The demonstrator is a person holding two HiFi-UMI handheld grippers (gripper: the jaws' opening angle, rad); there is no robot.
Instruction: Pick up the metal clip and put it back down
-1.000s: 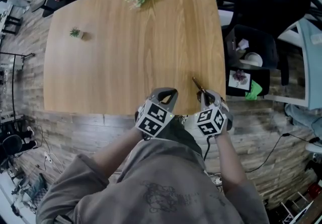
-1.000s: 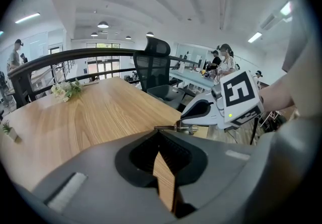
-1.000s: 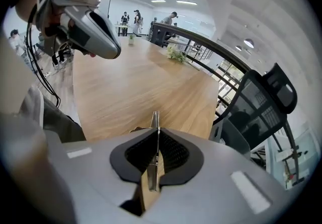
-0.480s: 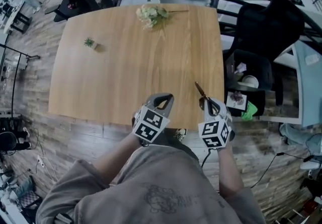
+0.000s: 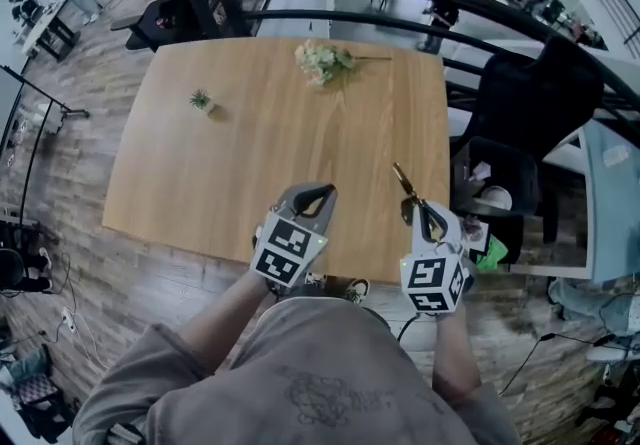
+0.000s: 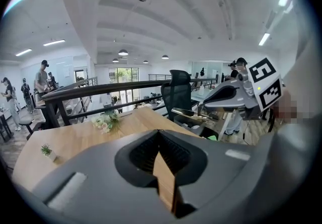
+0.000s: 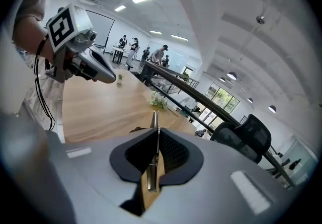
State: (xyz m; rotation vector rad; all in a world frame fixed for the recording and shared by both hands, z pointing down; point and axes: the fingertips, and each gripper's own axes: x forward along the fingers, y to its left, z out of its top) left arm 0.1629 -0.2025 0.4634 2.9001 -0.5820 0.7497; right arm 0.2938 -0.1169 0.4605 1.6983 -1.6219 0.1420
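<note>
— What's the count?

— Two grippers: the left gripper (image 5: 318,195) and the right gripper (image 5: 418,205). One metal clip (image 5: 404,182) and one wooden table (image 5: 240,163). On the table's far side there is one small potted plant (image 5: 201,100) and one bunch of flowers (image 5: 322,60). One black chair (image 5: 535,93) stands off the right edge.

— What does one view give that the others don't?

— Only the head view shows the whole tabletop and the person's grey sleeves (image 5: 210,323). The left gripper view shows the clip side-on, poking out of the other gripper's tips. Both gripper views take in the ceiling lights (image 6: 123,52), which the head view never catches.

— And the clip against the jaws?

— In the right gripper view it sits edge-on between the pads. The jaws are clamped on it, and its end juts past the tips toward the flowers. It's held in the air over the table's near right corner.

— The left one?

— Its jaws are drawn together with nothing between them. Only the table's wood shows through the gap behind the tips.
</note>
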